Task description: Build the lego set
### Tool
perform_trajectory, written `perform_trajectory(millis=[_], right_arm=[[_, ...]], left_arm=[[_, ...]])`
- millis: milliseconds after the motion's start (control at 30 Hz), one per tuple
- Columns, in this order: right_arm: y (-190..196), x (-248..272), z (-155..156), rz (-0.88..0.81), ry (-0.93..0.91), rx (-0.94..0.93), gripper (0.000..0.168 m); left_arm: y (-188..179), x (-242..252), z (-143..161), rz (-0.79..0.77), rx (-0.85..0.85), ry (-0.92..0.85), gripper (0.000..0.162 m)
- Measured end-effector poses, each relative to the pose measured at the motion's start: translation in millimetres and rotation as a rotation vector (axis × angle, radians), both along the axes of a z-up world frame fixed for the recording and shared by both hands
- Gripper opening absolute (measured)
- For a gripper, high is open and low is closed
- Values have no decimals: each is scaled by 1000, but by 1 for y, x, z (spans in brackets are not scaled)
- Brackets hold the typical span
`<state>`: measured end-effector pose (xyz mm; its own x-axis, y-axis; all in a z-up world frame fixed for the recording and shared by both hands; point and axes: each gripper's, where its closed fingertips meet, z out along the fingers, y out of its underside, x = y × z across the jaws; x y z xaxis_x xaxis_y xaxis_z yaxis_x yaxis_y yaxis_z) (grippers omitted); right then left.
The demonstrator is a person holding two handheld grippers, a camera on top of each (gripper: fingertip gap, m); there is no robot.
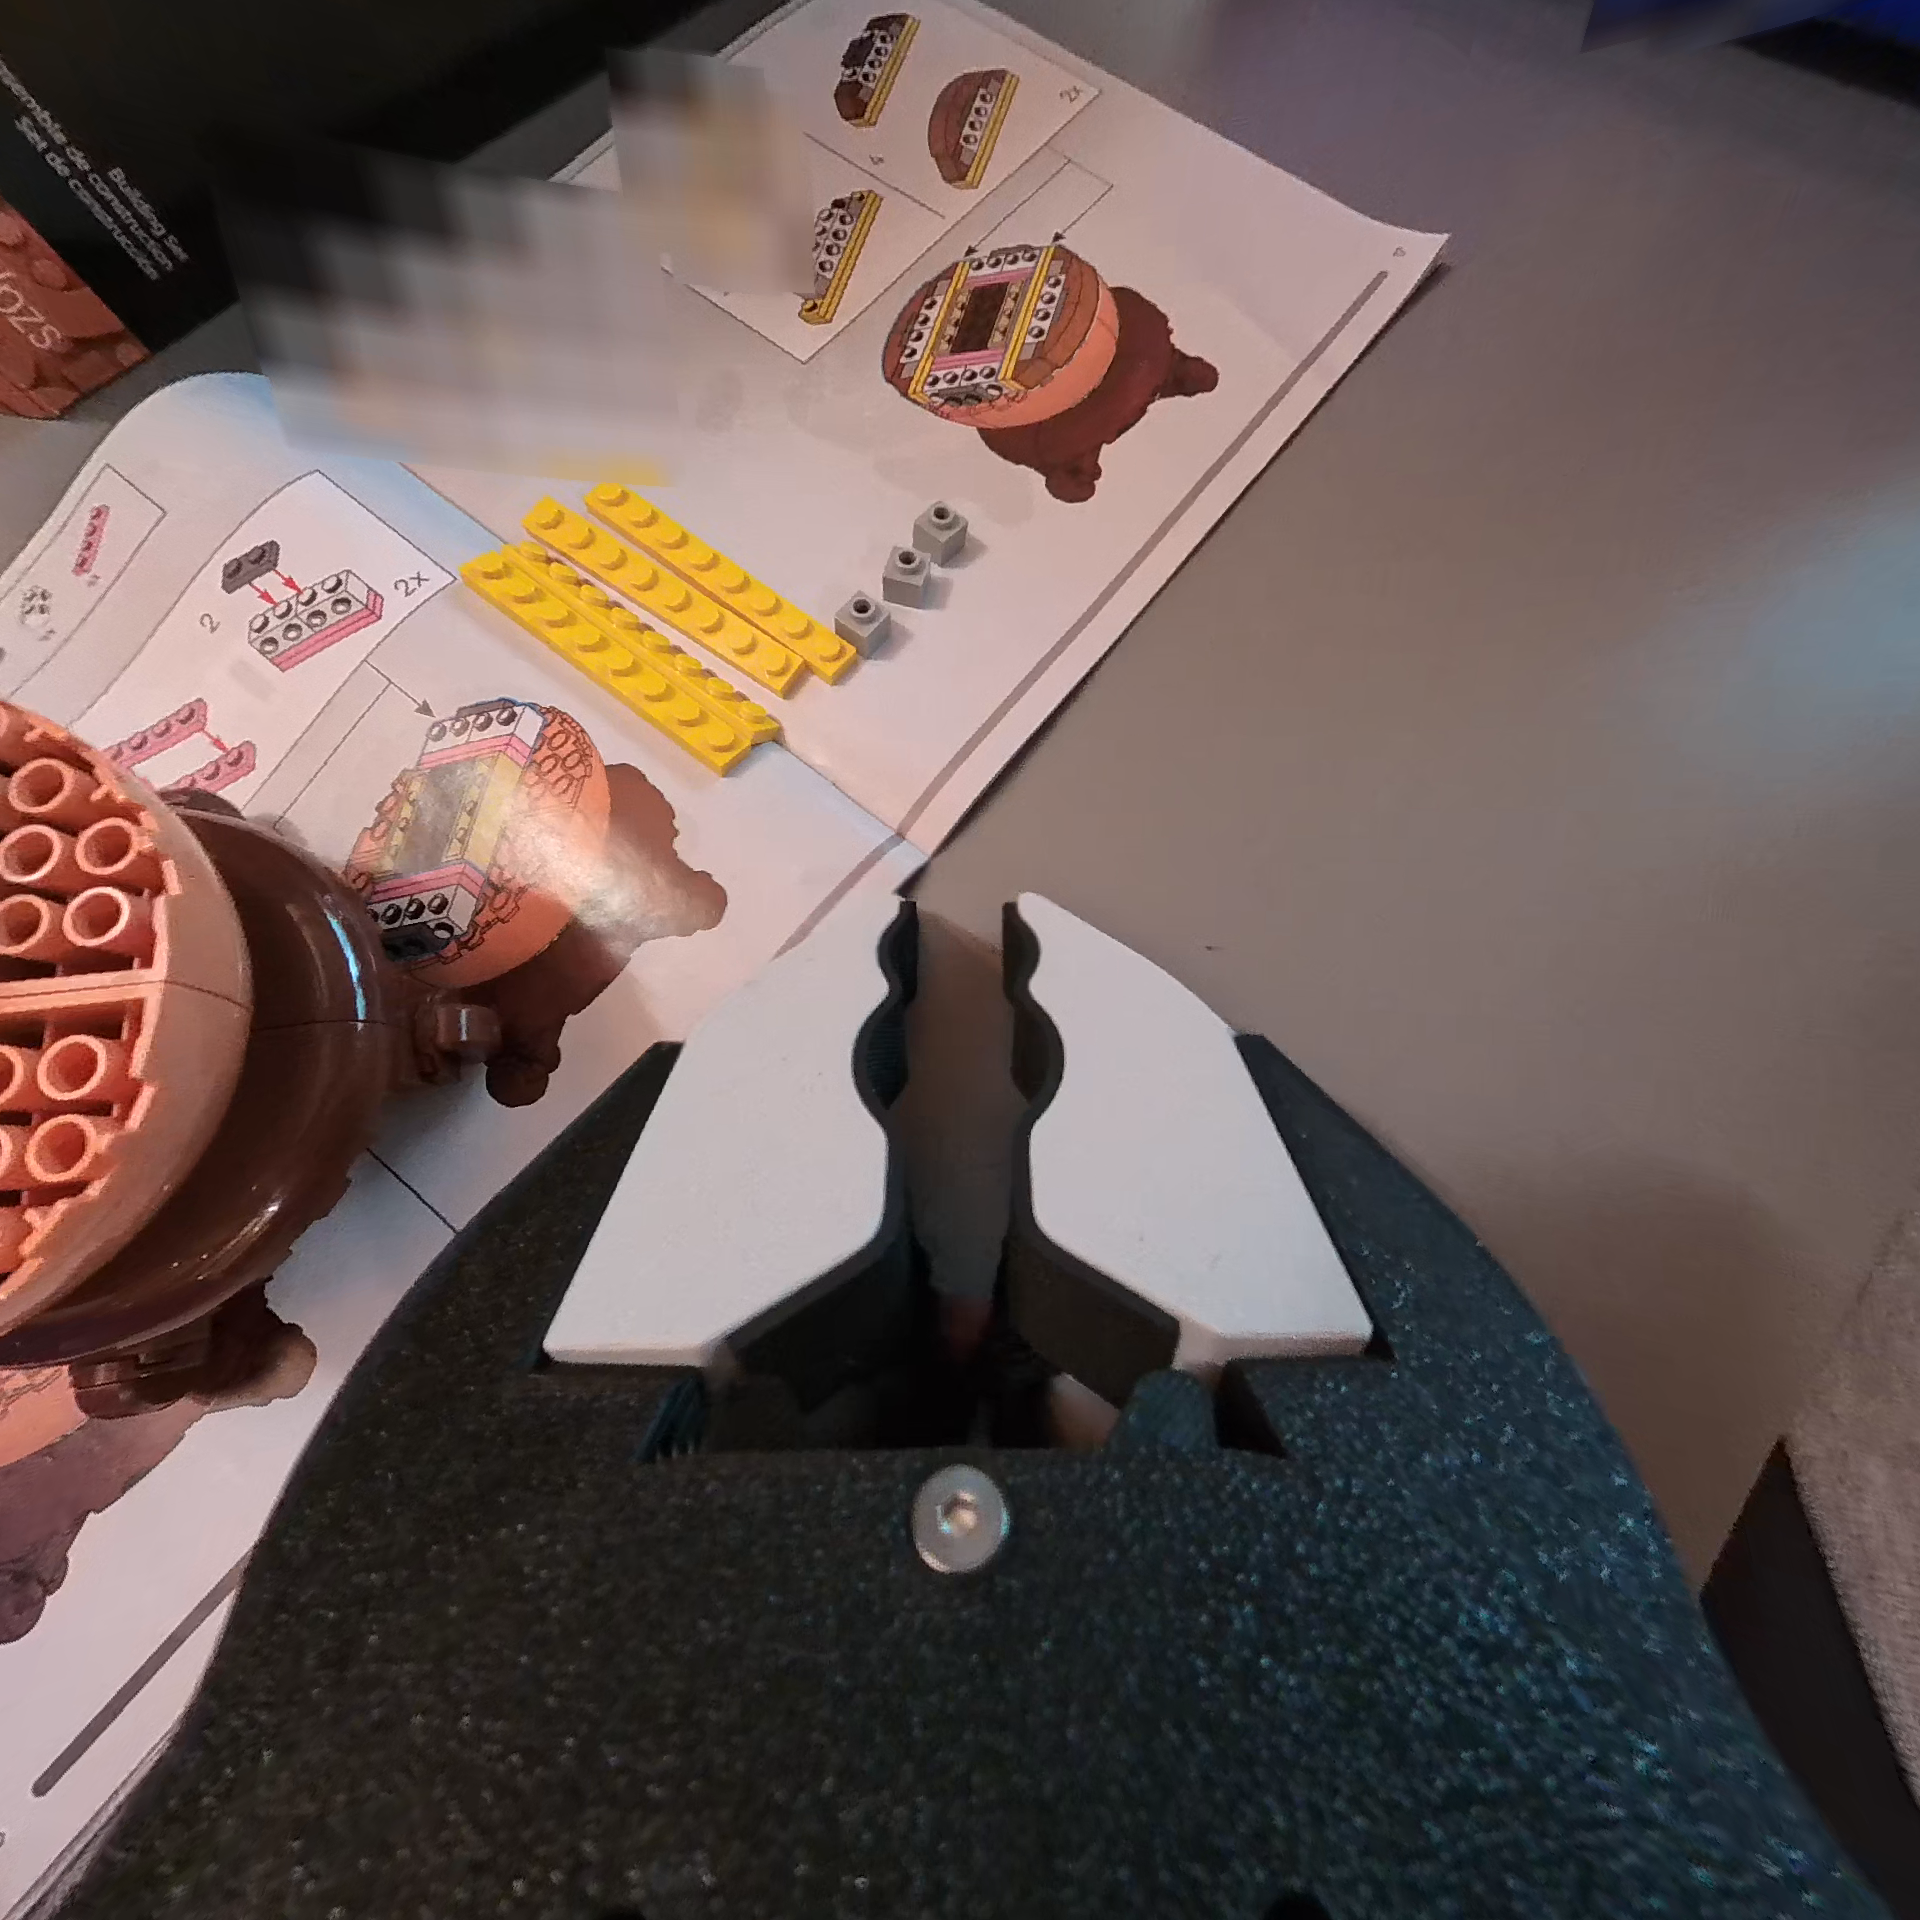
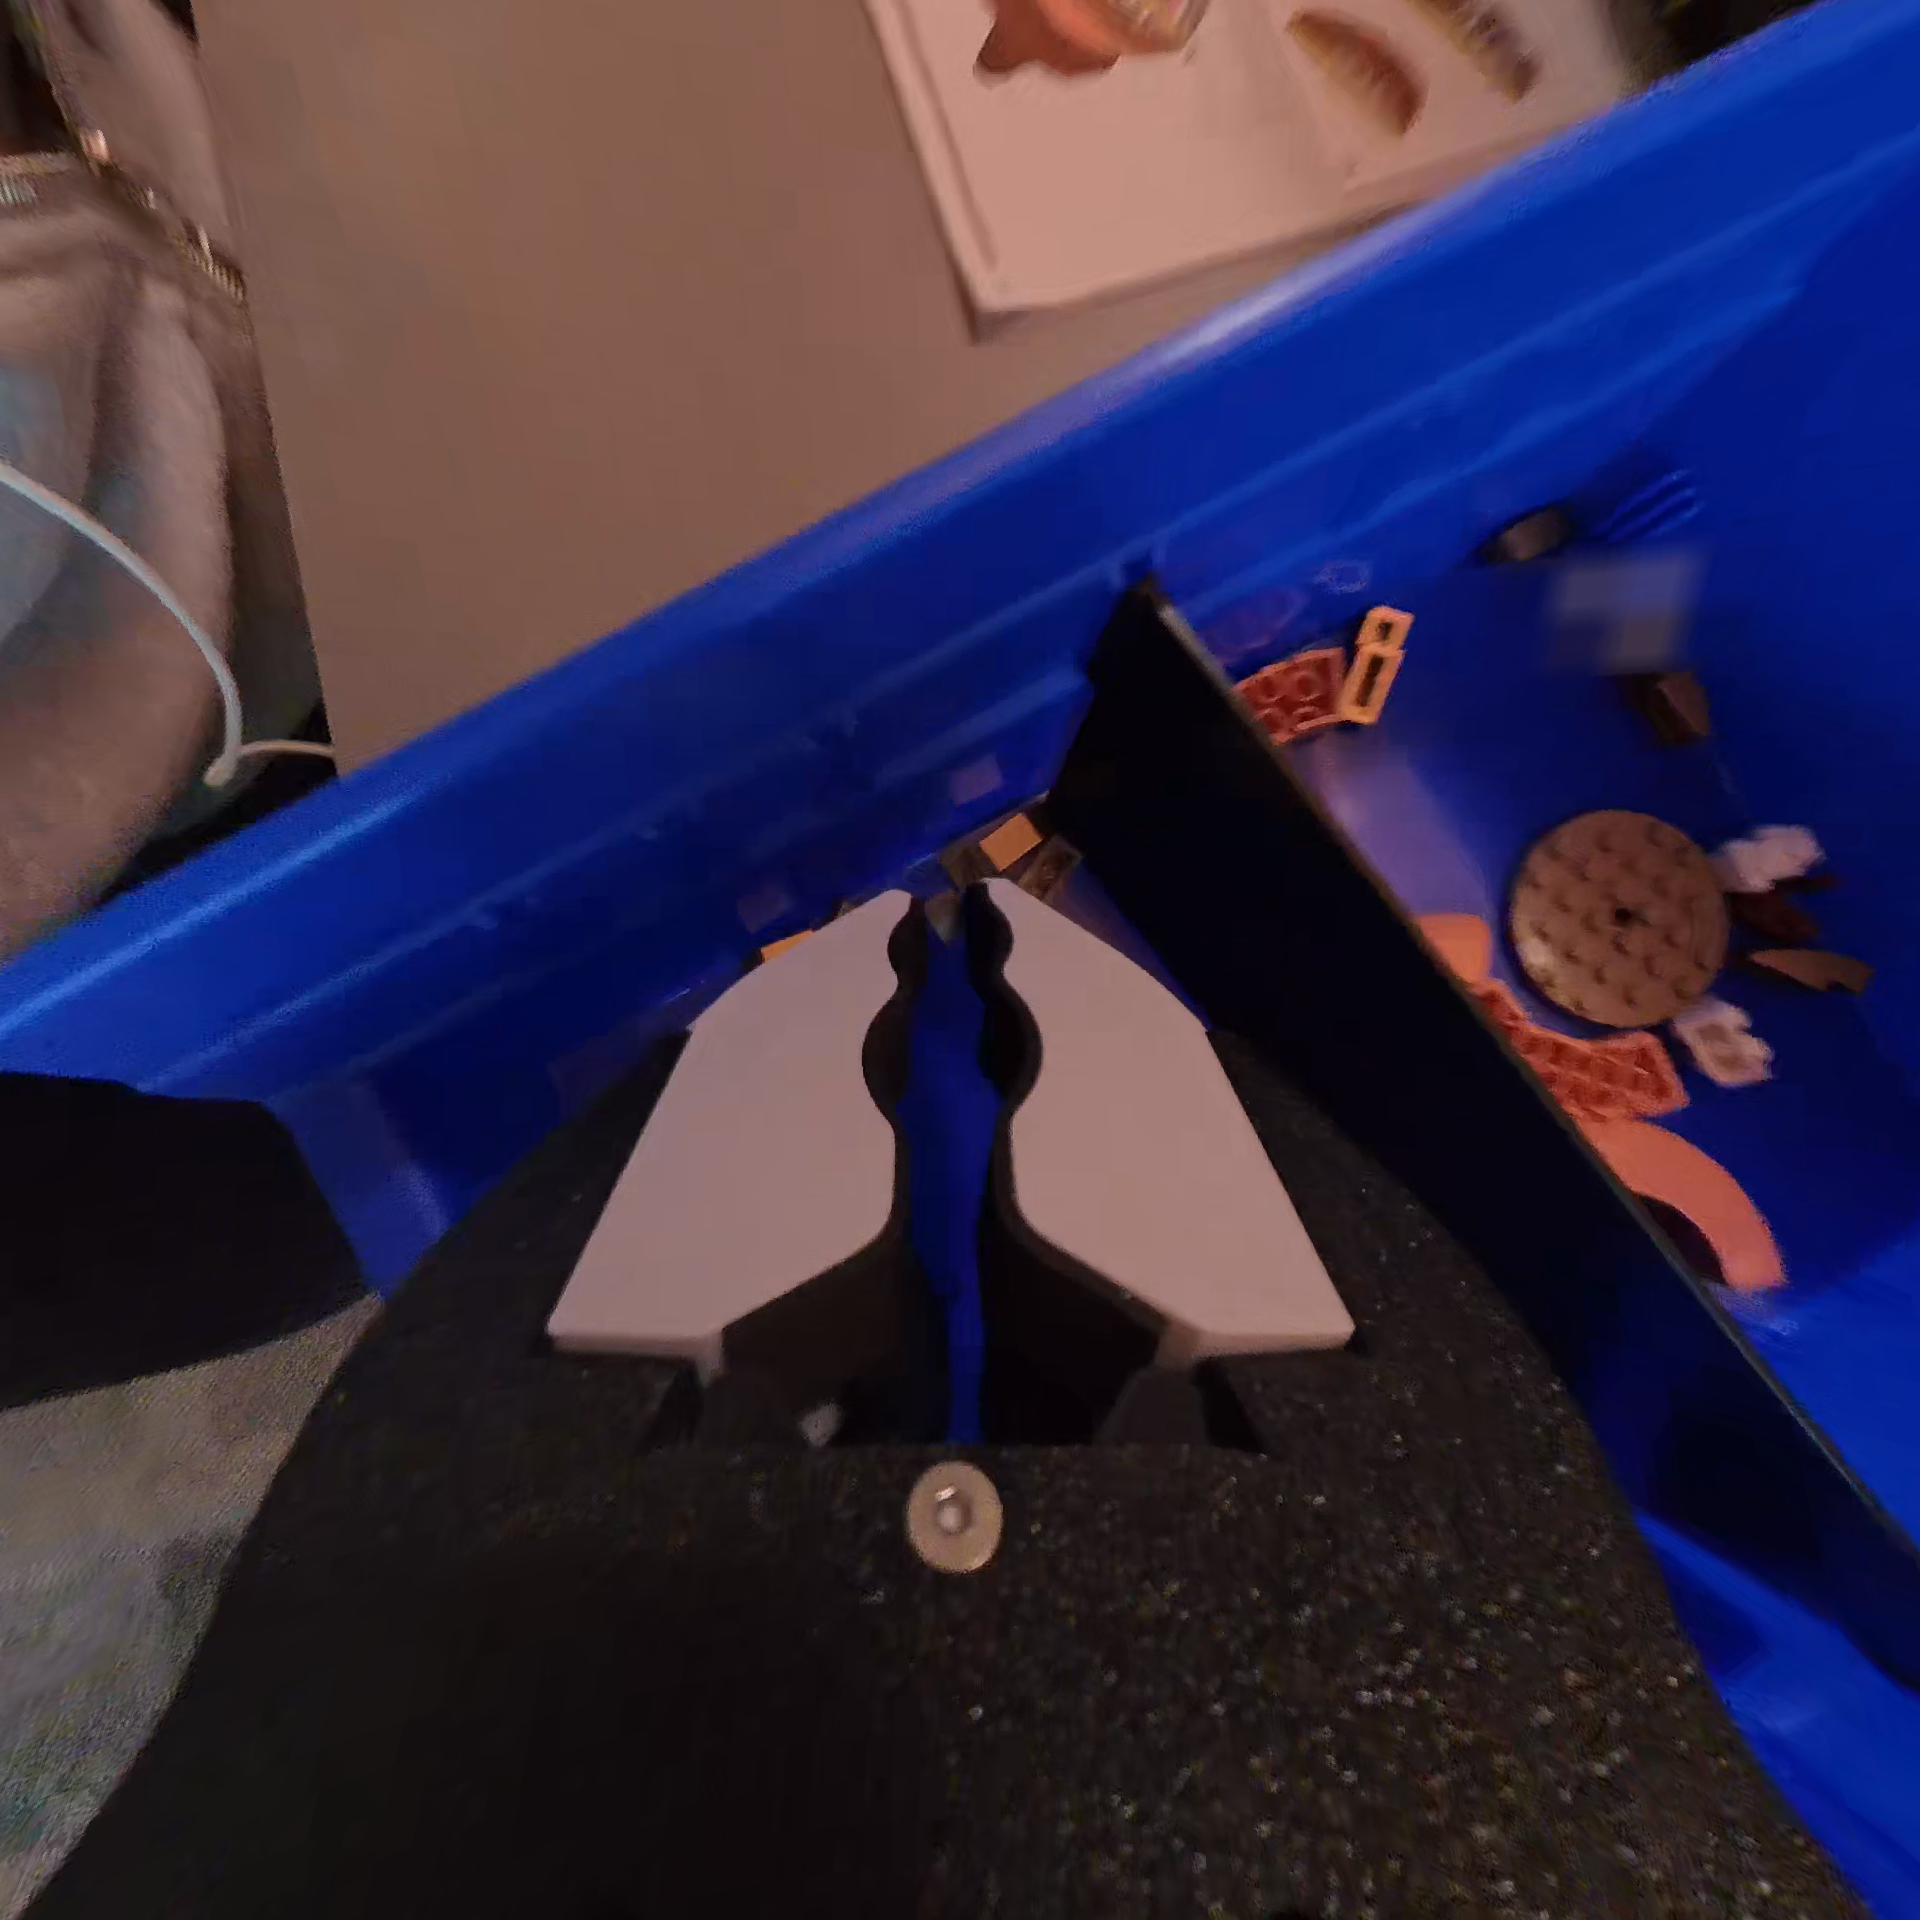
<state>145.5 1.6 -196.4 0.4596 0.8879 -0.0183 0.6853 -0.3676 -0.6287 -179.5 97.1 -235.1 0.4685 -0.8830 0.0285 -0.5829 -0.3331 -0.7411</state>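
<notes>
Two wrist cameras look along two grippers above a grey table [image 1: 1558, 520]. In the left wrist view, an open instruction booklet [image 1: 1039, 665] covers much of the table. At the left edge stands the partly built model [image 1: 125, 1039] — a salmon-pink studded half-sphere seated in a glossy brown base. Four long yellow plates [image 1: 665, 613] lie side by side on the booklet's page, and just to their right three small grey single-stud bricks [image 1: 902, 574] sit in a short diagonal row. The left gripper [image 1: 961, 914] hovers near the booklet's lower edge, its white fingers a narrow gap apart and holding nothing.

In the right wrist view, a large blue plastic bin [image 2: 727, 644] fills the frame, split by a black divider [image 2: 1299, 935]. The right-hand compartment holds loose pieces: a round tan plate [image 2: 1616, 914], salmon curved parts, small brown and white bits. The right gripper [image 2: 961, 899] reaches into the left compartment, fingertips almost together among small tan and grey pieces [image 2: 1013, 847] by the wall — whether it grips one is unclear through the blur.
</notes>
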Motion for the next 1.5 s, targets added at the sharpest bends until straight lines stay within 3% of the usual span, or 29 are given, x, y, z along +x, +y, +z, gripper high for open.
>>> perform_trajectory(millis=[33,233,333,467,700,867,1167,1500], right_arm=[[2,3,11,-34,7,42,7],[13,-11,102,-183,37,350,7],[22,-52,142,-170,46,475,7],[42,-133,169,-91,106,597,7],[65,-294,160,249,586,579,7],[68,-340,160,435,883,474,6],[68,-345,159,535,864,505,7],[67,-345,155,577,805,566,6]], left_arm=[[-1,2,2,-9,3,-6,16],[-6,17,35,-39,-8,-189,20],[-6,24,66,-51,-57,-353,24],[-3,20,109,-75,-116,-548,32],[-5,-10,149,-167,-219,-789,34],[-21,-20,172,-305,-322,-937,32],[-26,-17,188,-384,-476,-1127,28],[-32,-9,192,-433,-561,-1157,19]])
